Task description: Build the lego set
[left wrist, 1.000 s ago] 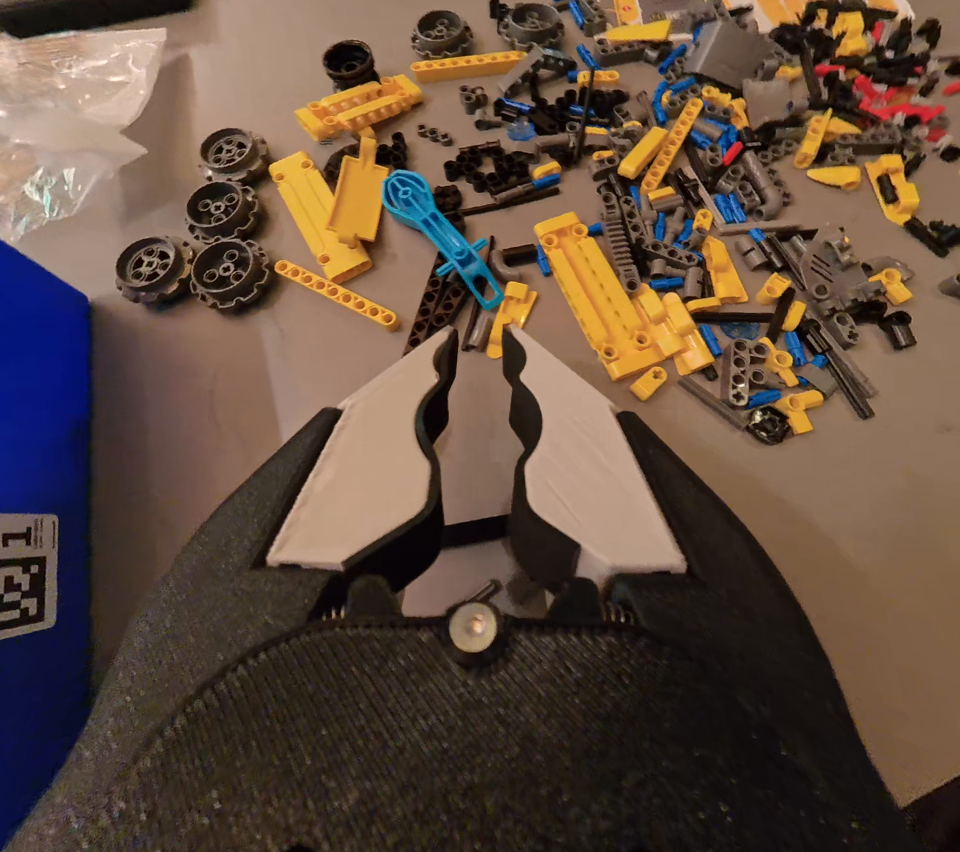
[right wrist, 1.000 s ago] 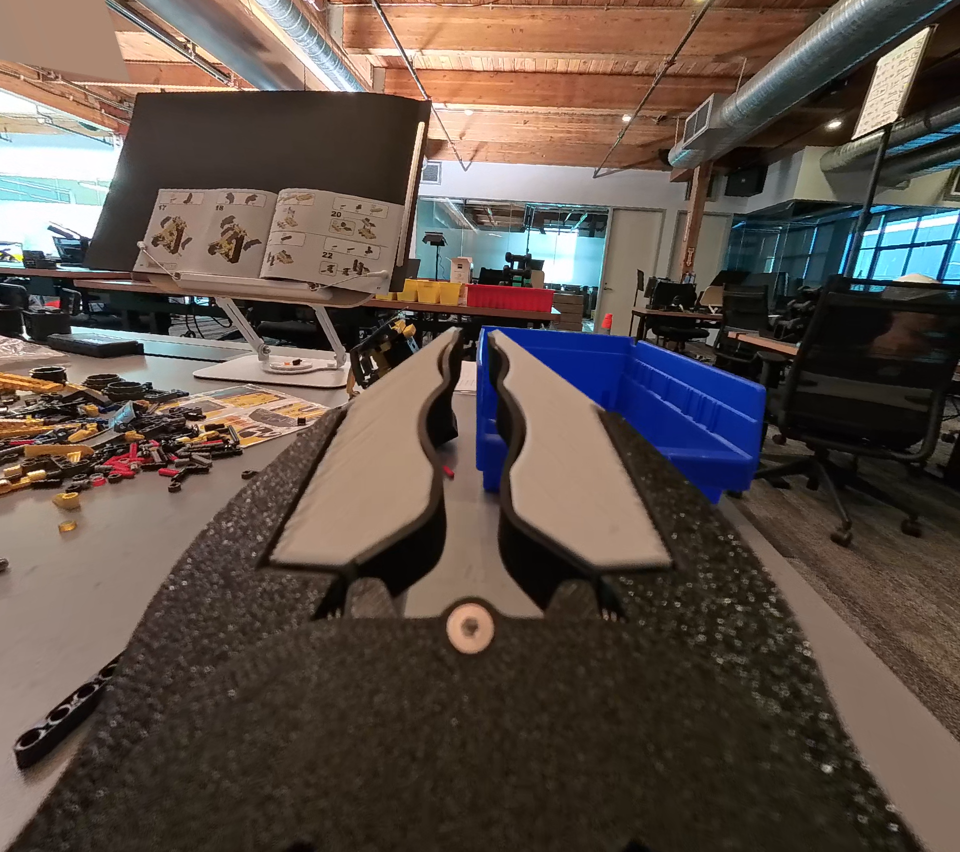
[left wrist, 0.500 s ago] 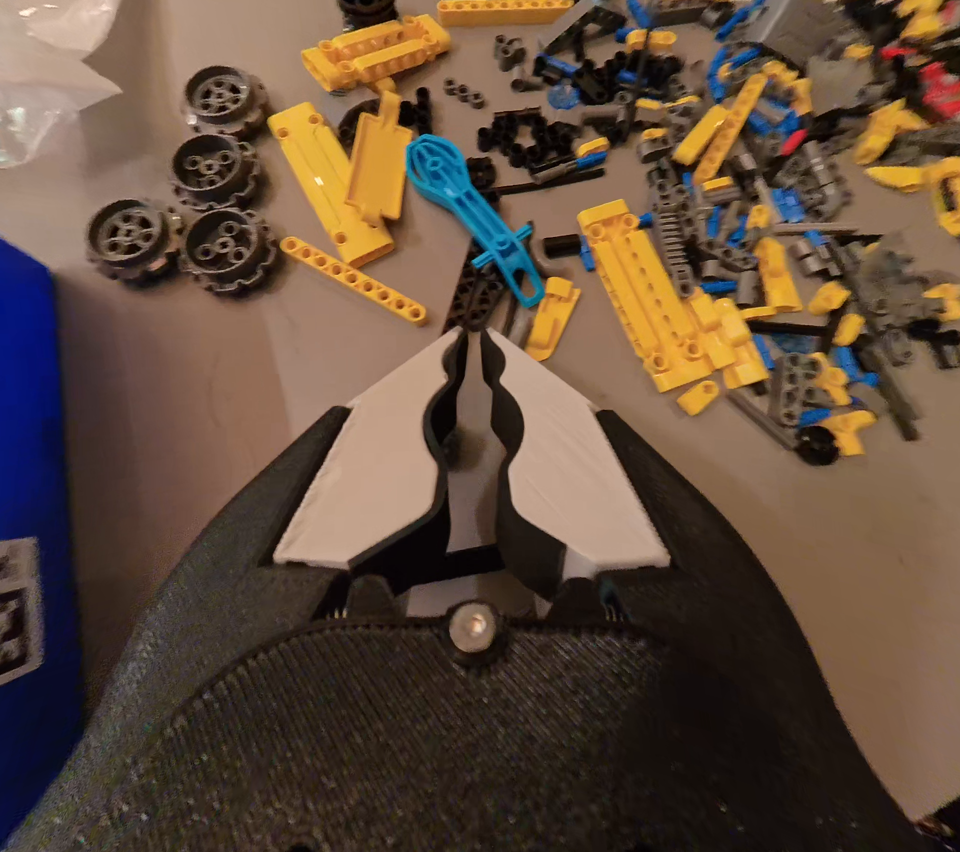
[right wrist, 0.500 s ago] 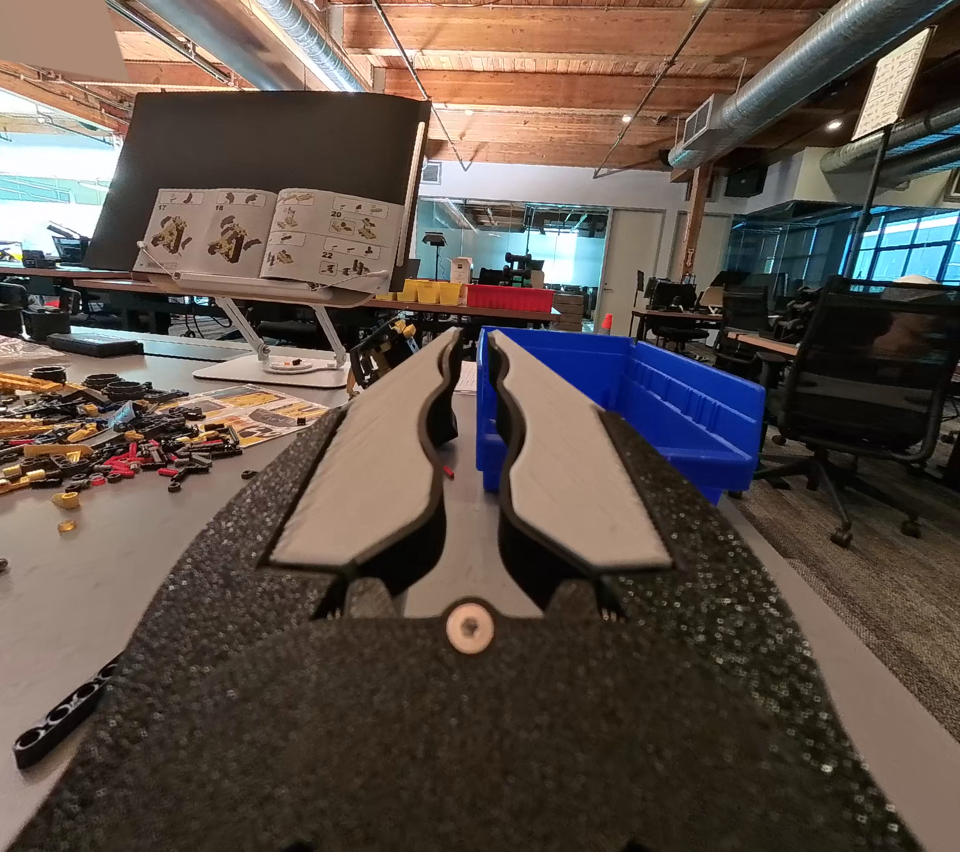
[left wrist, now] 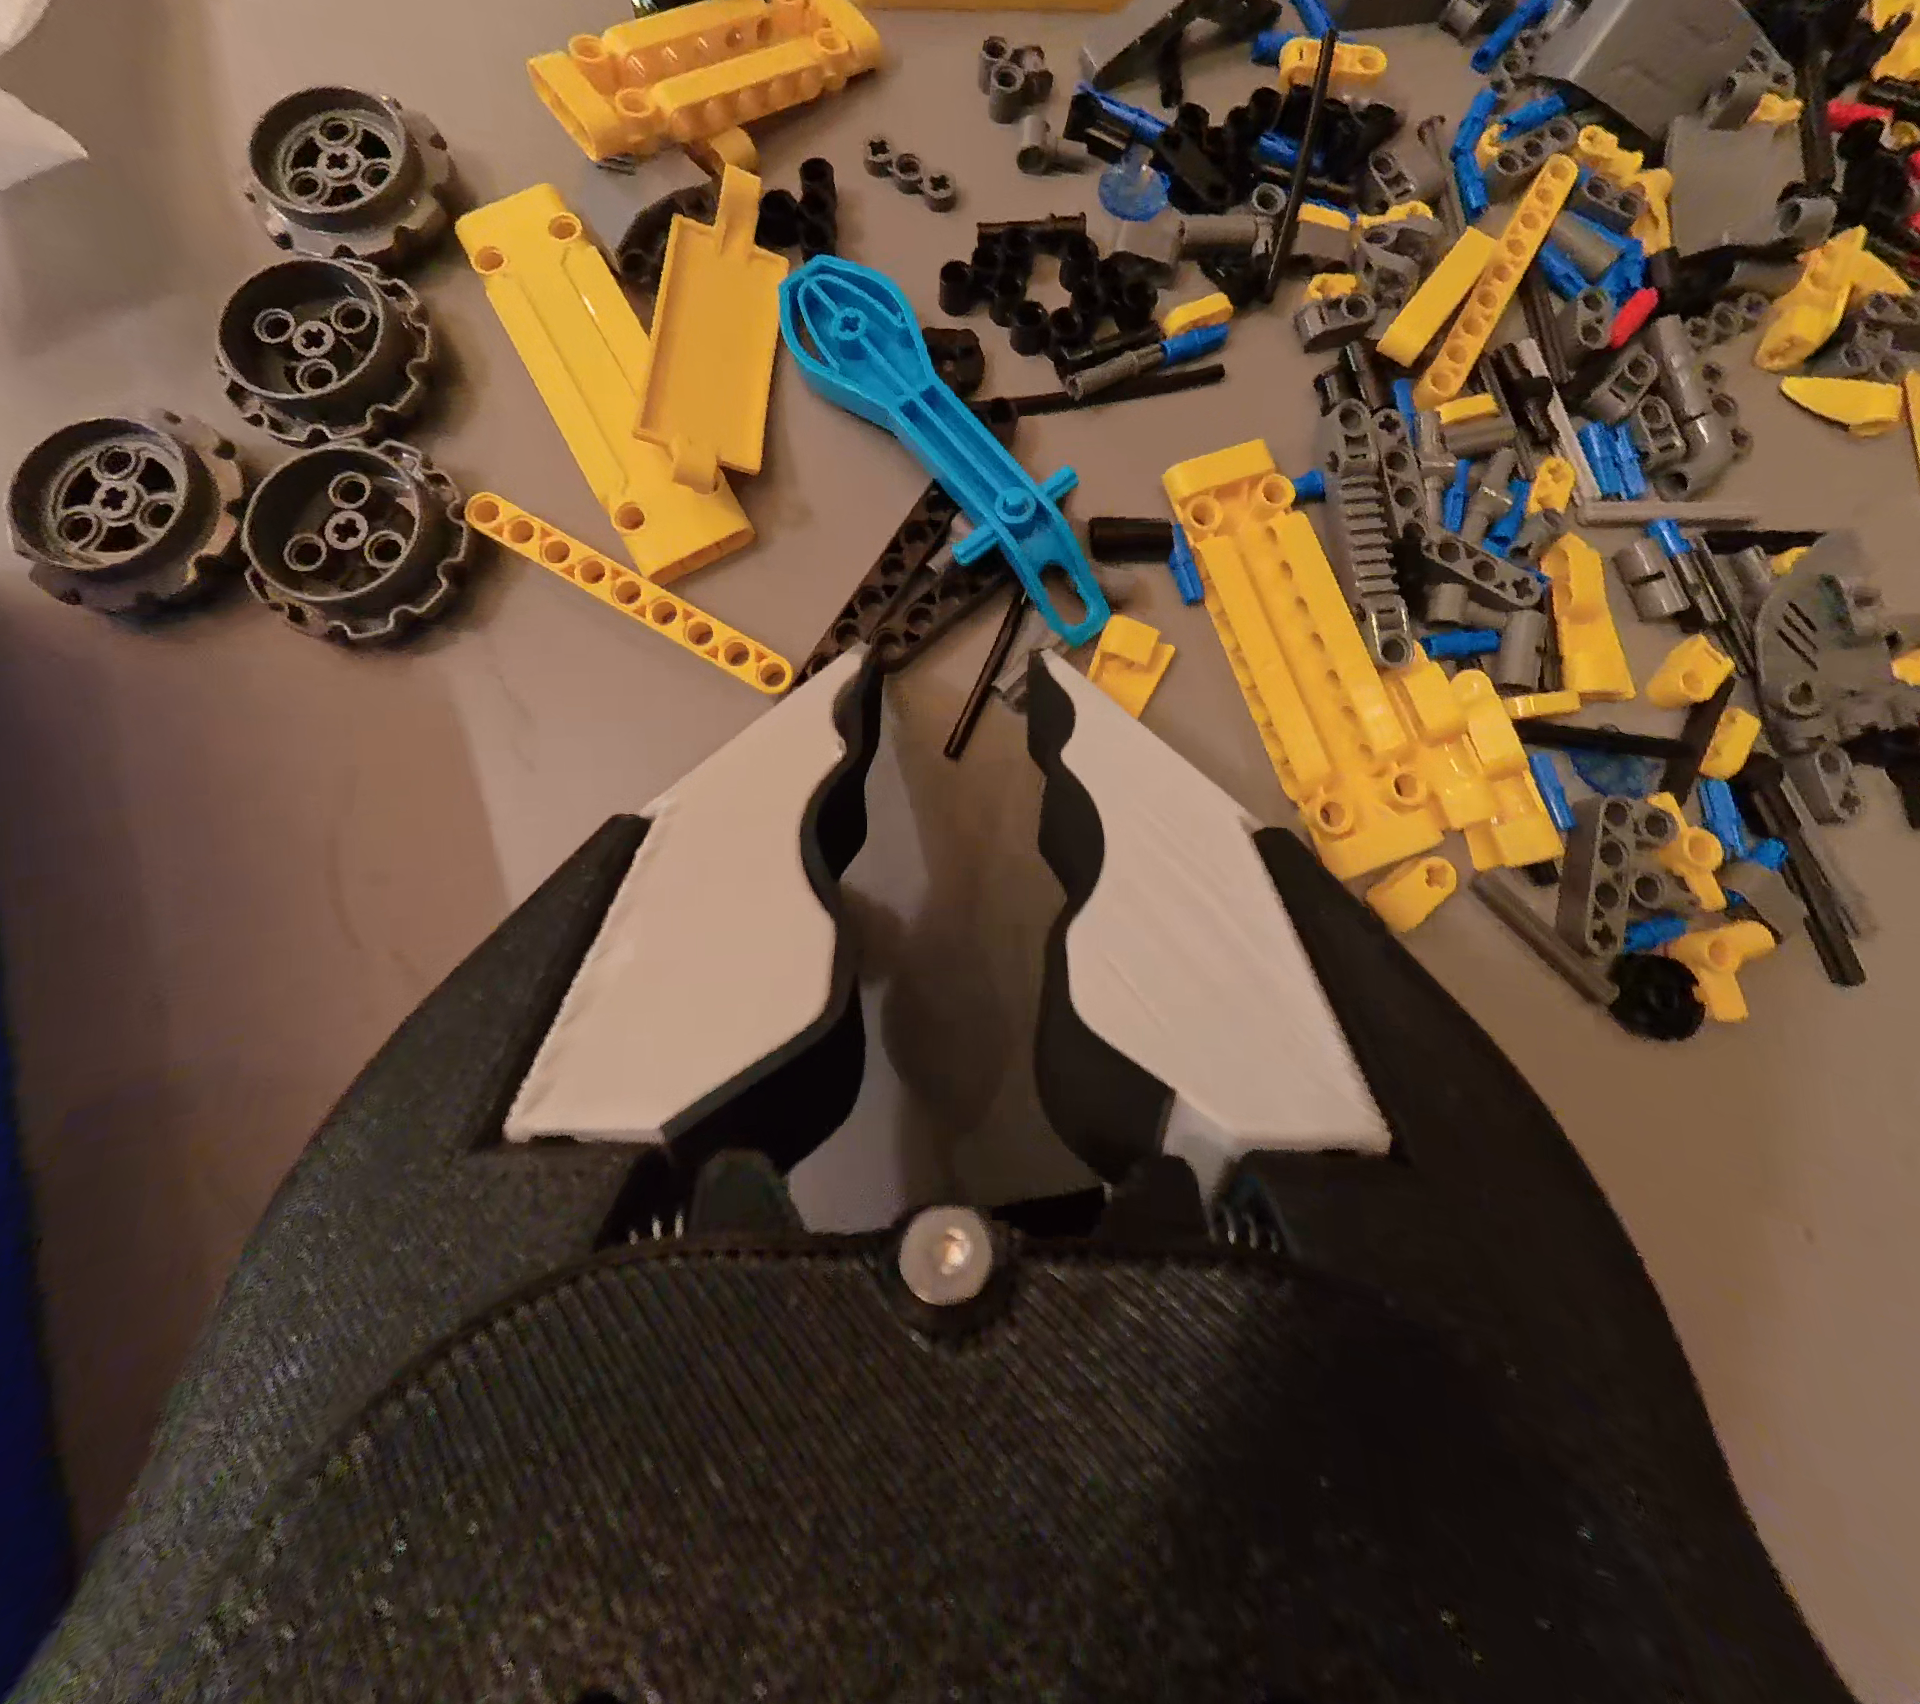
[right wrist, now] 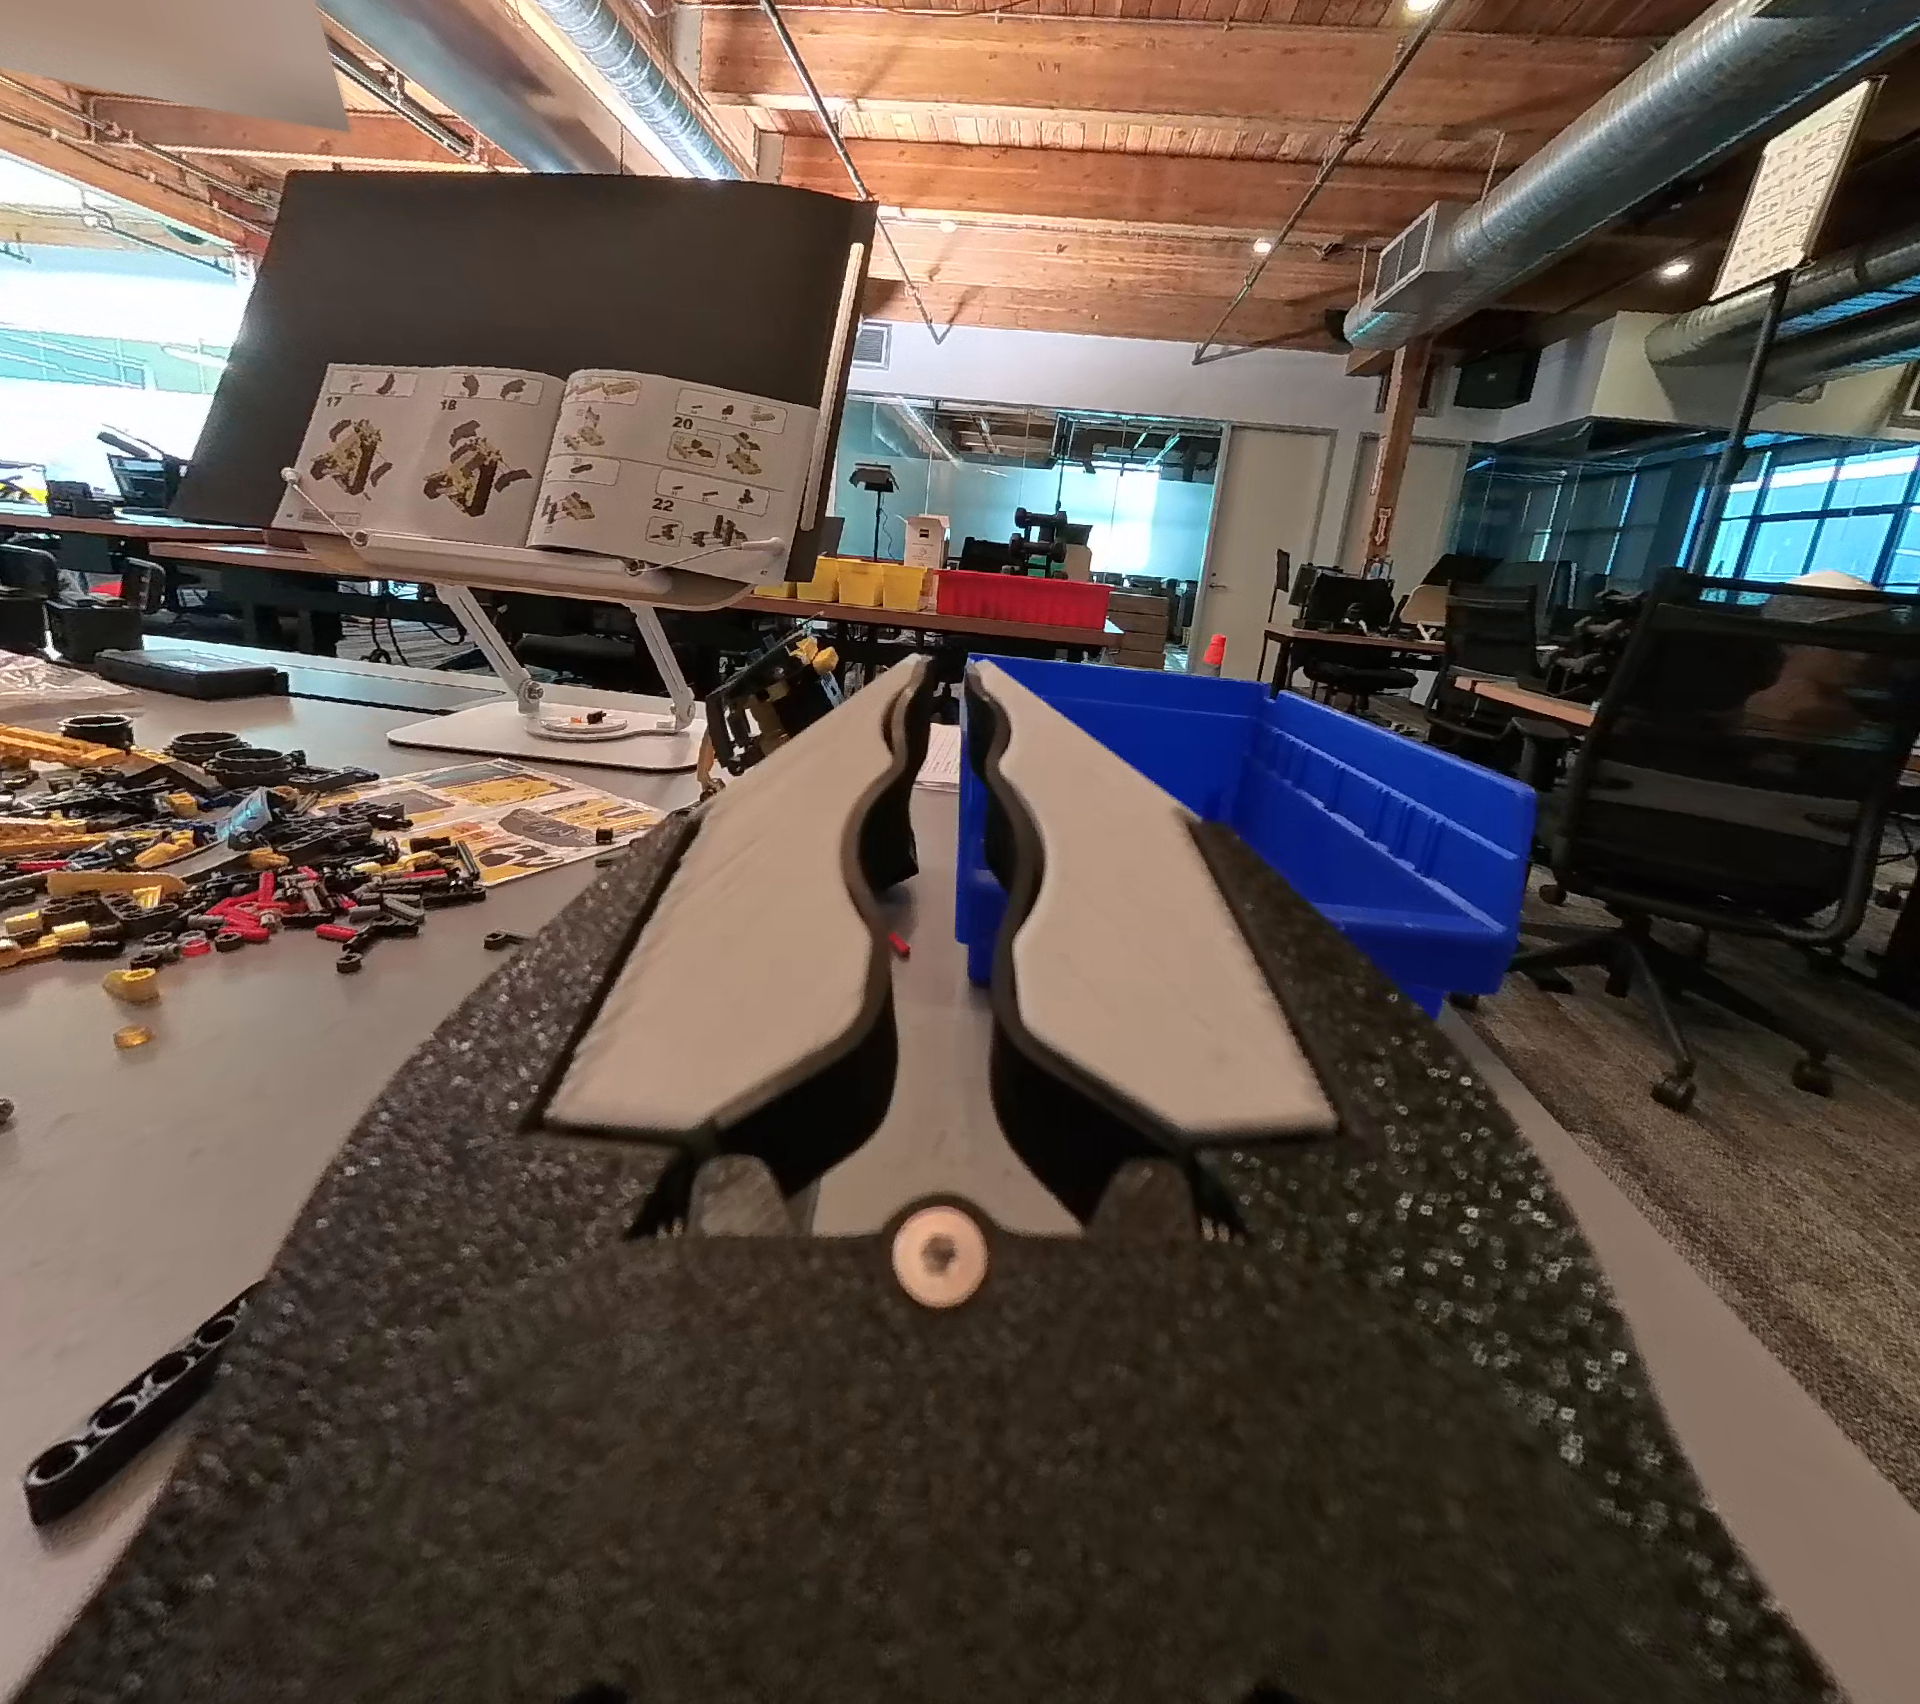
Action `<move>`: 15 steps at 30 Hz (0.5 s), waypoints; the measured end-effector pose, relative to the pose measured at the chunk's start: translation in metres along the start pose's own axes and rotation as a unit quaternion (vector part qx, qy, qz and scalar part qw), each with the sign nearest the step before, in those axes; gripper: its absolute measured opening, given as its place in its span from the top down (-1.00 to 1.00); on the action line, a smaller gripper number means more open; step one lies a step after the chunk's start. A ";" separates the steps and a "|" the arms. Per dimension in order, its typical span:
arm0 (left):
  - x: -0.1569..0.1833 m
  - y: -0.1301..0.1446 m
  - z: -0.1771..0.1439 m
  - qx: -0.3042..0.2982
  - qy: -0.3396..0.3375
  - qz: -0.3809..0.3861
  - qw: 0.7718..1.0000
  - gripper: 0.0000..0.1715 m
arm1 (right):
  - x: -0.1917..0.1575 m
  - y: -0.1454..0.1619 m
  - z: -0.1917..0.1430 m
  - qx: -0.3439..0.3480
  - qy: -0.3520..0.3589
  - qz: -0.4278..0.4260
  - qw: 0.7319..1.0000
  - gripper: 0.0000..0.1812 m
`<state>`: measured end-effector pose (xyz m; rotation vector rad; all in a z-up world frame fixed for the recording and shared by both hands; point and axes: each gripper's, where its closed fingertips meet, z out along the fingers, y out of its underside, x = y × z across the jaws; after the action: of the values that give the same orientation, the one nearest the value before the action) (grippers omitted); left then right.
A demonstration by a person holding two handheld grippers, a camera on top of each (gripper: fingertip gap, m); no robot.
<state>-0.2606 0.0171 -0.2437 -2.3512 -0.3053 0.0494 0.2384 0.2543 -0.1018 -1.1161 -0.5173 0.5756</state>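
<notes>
My left gripper (left wrist: 951, 678) is open and holds nothing, low over the grey table (left wrist: 312, 823) at the near edge of a pile of building-set parts. A thin black axle (left wrist: 982, 683) lies on the table between its tips, clear of both pads. Two black beams (left wrist: 894, 584) lie by the left tip, and a blue lever-shaped piece (left wrist: 935, 428) and a small yellow piece (left wrist: 1132, 662) lie just beyond. My right gripper (right wrist: 945, 672) is nearly closed with nothing between its tips. It points over the table at a blue bin (right wrist: 1351, 833).
Several grey wheels (left wrist: 353, 537) and a thin yellow beam (left wrist: 623, 589) lie at the left, and a long yellow panel (left wrist: 1309, 667) at the right. An open instruction booklet (right wrist: 551, 459) rests on a stand, with a part-built model (right wrist: 774, 698) beside it. A black beam (right wrist: 125, 1415) lies close by and office chairs (right wrist: 1745, 771) stand off the table's right edge. Spacing between my two grippers at the tips: around 55 cm.
My left gripper moved forward to the pile; its jaws closed with nothing seen between them, then opened wide around the black axle. My right gripper's jaws narrowed slightly and it stayed in place.
</notes>
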 end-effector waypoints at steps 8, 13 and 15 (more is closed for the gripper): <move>0.002 -0.009 0.006 0.017 -0.001 0.008 1.000 0.63 | 0.000 0.000 0.000 0.000 0.000 0.002 1.000 0.95; 0.010 -0.003 0.002 0.003 0.009 0.013 1.000 0.72 | 0.001 0.000 0.000 0.001 0.001 0.002 1.000 0.95; 0.015 0.000 -0.002 -0.005 0.025 0.001 1.000 0.67 | 0.001 0.000 0.000 0.001 0.001 0.002 1.000 0.95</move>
<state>-0.2458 0.0195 -0.2416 -2.3588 -0.2798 -0.0100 0.2391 0.2545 -0.1018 -1.1164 -0.5132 0.5785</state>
